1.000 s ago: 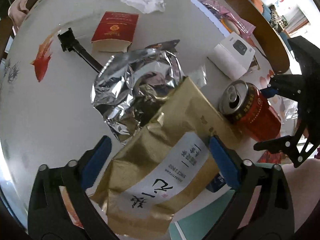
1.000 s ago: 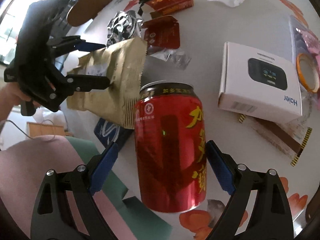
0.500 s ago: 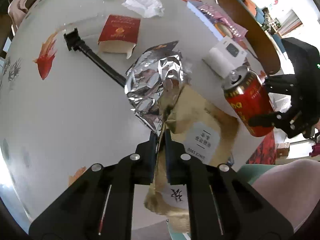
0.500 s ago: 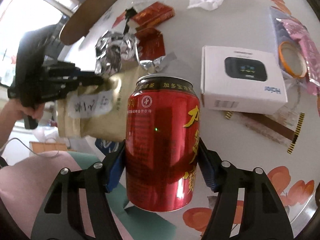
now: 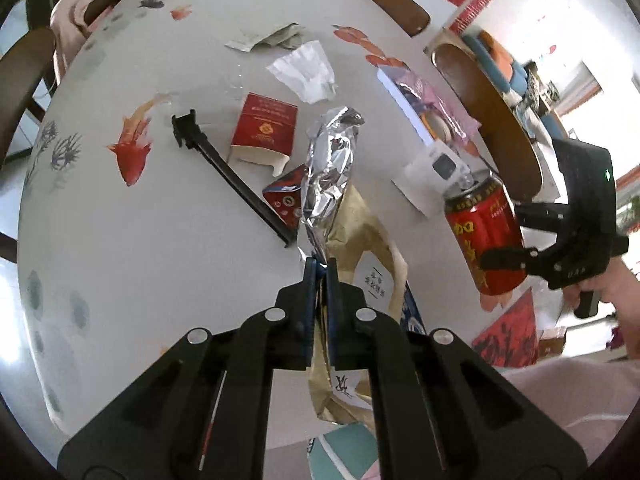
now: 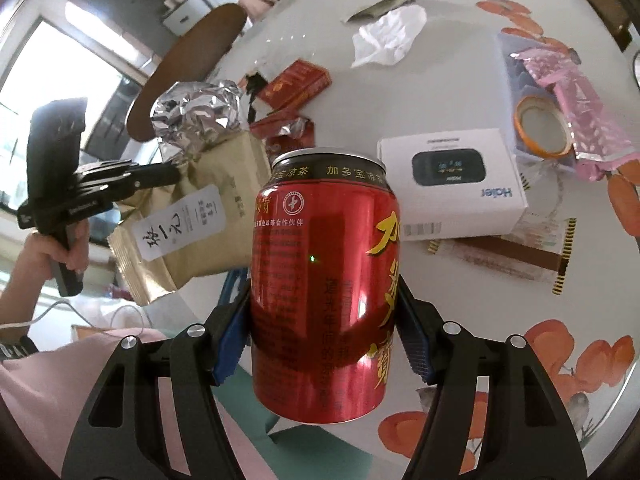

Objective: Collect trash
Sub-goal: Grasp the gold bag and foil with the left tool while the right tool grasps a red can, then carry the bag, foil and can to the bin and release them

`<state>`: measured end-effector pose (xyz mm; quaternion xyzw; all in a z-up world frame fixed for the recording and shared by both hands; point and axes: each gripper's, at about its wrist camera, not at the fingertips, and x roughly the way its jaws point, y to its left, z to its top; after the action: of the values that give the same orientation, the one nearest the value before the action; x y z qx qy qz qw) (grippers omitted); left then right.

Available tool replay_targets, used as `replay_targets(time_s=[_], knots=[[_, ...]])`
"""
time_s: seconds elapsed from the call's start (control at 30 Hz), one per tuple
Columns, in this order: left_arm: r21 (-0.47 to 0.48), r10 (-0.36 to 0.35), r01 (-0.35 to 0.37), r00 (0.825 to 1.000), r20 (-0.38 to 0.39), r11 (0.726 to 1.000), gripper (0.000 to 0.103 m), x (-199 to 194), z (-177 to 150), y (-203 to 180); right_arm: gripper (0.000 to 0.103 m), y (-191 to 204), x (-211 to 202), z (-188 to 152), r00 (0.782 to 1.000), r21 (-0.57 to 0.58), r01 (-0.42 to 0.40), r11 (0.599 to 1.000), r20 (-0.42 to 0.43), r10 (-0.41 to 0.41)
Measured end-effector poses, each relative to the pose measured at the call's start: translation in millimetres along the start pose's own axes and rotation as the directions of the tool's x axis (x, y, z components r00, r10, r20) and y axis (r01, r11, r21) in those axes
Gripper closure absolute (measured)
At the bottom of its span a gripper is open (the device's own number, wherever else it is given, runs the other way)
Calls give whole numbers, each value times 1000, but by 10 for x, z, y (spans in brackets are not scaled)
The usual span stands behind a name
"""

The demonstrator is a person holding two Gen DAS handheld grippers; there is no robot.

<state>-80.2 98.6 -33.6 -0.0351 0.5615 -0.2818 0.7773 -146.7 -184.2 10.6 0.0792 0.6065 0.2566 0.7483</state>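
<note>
A: Left gripper (image 5: 320, 270)?
B: Pinched tight on the gold bag (image 5: 362, 264) and foil (image 5: 330, 160), dangling off the table (image 5: 120, 260) edge at 6 o'clock, likely bin-bound.
A: Right gripper (image 6: 324, 334)?
B: Clamped around the red can (image 6: 324, 280), upright, so dregs don't spill. Tissue (image 6: 388, 36) at 12 o'clock is untouched.

Red metal drink can (image 6: 324, 280): black rim band reads 加多宝凉茶 in gold; big gold characters run down its side, only 加 legible; small white print under a round white emblem, too fine to read fully. White cardboard box (image 6: 452, 188) with a pictured black device: "Haier" in blue on its side, seen upside down, plus a barcode. Gold paper pouch (image 6: 192, 220): white label with black brush calligraphy and small print, not legible. Red carton (image 5: 264, 130): gold emblem, text too small.
</note>
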Motion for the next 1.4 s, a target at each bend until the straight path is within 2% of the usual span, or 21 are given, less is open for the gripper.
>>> replay_targets(time_s=[0.13, 0.27, 0.33, 0.43, 0.57, 0.7, 0.83, 0.97, 1.1, 1.3, 1.37, 1.4], knots=[[1, -30, 30, 999, 34, 1000, 101, -85, 64, -72, 37, -39, -172, -23, 998, 35, -15, 999, 55, 13], [2, -71, 71, 993, 96, 997, 101, -307, 205, -166, 37, -107, -339, -20, 991, 92, -69, 993, 125, 57], [7, -94, 94, 988, 124, 996, 101, -412, 308, -206, 37, -178, -497, -34, 981, 125, -103, 987, 175, 81], [50, -90, 83, 984, 156, 995, 101, -567, 479, -330, 37, -224, -721, -52, 962, 162, -134, 978, 257, 89], [138, -76, 53, 983, 167, 989, 101, -612, 792, -629, 37, -354, -1100, -171, 931, 217, -135, 967, 361, 49], [262, -74, 34, 987, 146, 965, 101, -457, 1056, -1087, 37, -592, -1496, -508, 894, 315, -102, 944, 446, -52], [415, -111, 59, 988, 103, 908, 101, -191, 1211, -1789, 37, -857, -1831, -1096, 849, 448, -80, 891, 499, -175], [555, -163, 116, 986, 36, 824, 101, 171, 1202, -2684, 37, -1140, -2113, -1852, 808, 581, -64, 811, 508, -300], [657, -209, 182, 977, -39, 732, 101, 543, 999, -3637, 37, -1446, -2373, -2768, 767, 694, -75, 716, 499, -403], [731, -232, 285, 957, -177, 619, 101, 1202, 472, -5086, 37, -1999, -2610, -4003, 743, 800, -128, 587, 469, -477], [746, -235, 319, 946, -221, 585, 101, 1463, 275, -5505, 37, -2197, -2619, -4371, 746, 836, -125, 535, 435, -505], [743, -230, 345, 938, -258, 573, 101, 1666, 149, -5751, 37, -2358, -2588, -4616, 754, 863, -129, 488, 405, -517]])
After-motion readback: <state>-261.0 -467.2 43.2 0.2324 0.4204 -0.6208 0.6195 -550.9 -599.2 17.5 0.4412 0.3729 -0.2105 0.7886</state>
